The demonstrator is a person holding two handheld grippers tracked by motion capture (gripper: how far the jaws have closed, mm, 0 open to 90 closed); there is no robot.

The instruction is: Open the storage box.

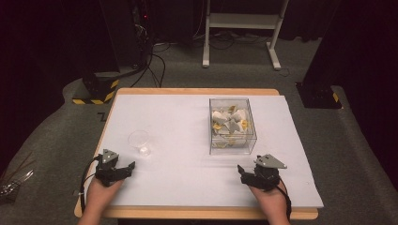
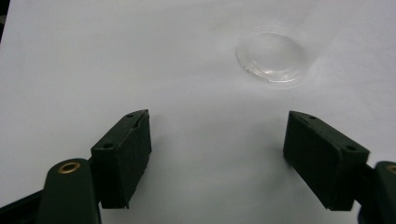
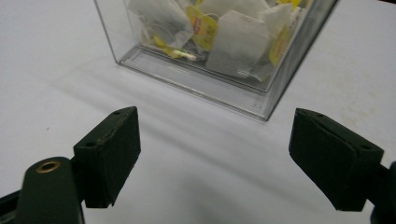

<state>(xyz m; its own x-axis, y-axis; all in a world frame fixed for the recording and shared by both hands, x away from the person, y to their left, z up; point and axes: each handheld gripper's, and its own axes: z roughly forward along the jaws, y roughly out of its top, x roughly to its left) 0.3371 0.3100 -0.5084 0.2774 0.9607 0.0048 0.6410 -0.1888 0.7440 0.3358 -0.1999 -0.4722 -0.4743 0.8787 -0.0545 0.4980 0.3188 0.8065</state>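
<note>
A clear plastic box [image 1: 232, 125] holding several white and yellow tea bags [image 1: 229, 123] stands right of the table's middle. An empty clear cup [image 1: 140, 142] stands at the left. My left gripper [image 1: 123, 167] rests near the front left, open, with the cup [image 2: 273, 58] just ahead and to the right of its jaws. My right gripper [image 1: 245, 172] rests near the front right, open, a short way in front of the box [image 3: 219, 51]. In the right gripper view the tea bags [image 3: 236, 44] show through the box wall. Nothing lies between either pair of jaws.
A white sheet [image 1: 187, 136] covers the wooden table [image 1: 197, 213]. Beyond the far edge stand a white frame [image 1: 241, 28] and black equipment with cables [image 1: 150, 65] on grey carpet. A hazard-striped base [image 1: 96, 91] sits off the far left corner.
</note>
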